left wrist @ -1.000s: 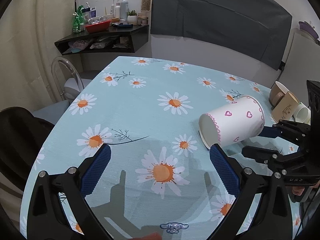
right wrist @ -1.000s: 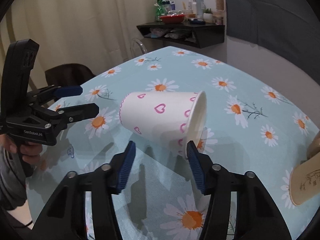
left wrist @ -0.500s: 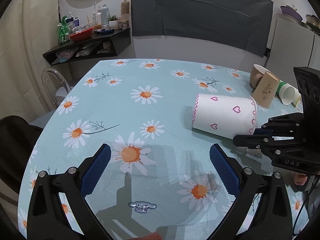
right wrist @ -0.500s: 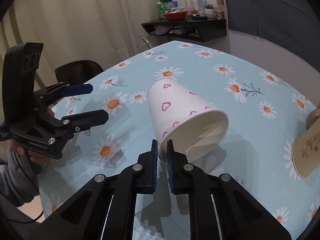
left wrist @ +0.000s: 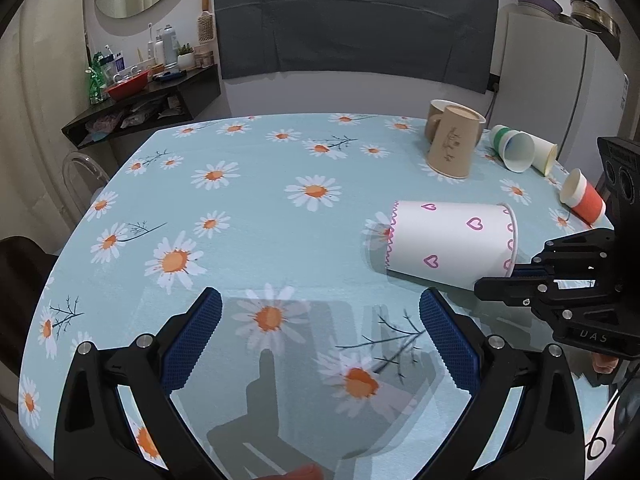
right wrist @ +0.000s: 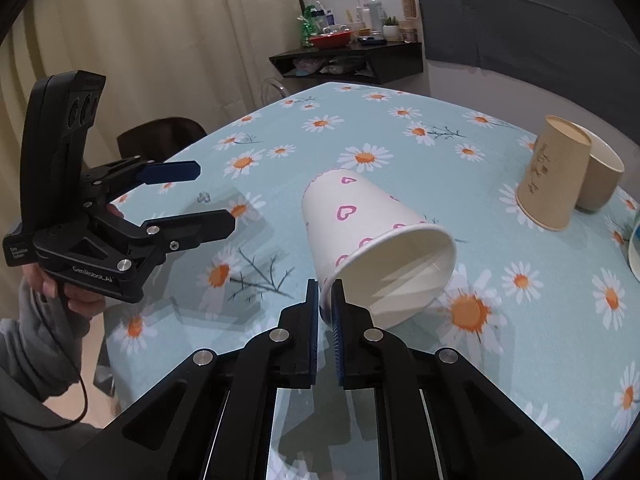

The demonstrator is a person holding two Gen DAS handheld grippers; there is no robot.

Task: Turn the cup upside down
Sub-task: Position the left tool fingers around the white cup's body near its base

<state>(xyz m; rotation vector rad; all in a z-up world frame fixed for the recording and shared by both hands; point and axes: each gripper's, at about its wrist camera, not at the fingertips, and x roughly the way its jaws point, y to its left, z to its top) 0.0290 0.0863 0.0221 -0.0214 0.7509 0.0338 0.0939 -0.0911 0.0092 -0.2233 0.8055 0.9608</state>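
Heart-print paper cup [right wrist: 372, 240]: white with pink hearts and a scalloped pink line near its base. Tilted on its side, mouth toward the right wrist camera, base pointing away. It sits over the right half of the worktop [left wrist: 248, 208], toward the near edge; whether its wall rests on the cloth cannot be told.

Right tongs [right wrist: 327, 300]: pressed together on the cup's rim, one finger outside the wall and one inside the mouth. In the left wrist view they [left wrist: 505, 278] meet the rim from the right.

Left tongs [left wrist: 320, 332]: spread wide, blue pads [left wrist: 196, 336] apart, nothing between them, hovering above the near edge of the worktop, well apart from the cup [left wrist: 452, 244]. Seen from the right wrist camera they [right wrist: 208, 196] are to the left of the cup.

Worktop cover: pale blue cloth with daisy print.

Other cups, far right corner: brown paper cup [left wrist: 454, 142] upside down, leaning against a tan mug [left wrist: 434, 120]; green-banded paper cup [left wrist: 514, 152] on its side; orange-banded paper cup [left wrist: 582, 198] on its side at the right edge.

Beyond the worktop: black wall shelf [left wrist: 160, 108] carrying bottles and a red bowl [left wrist: 128, 86].
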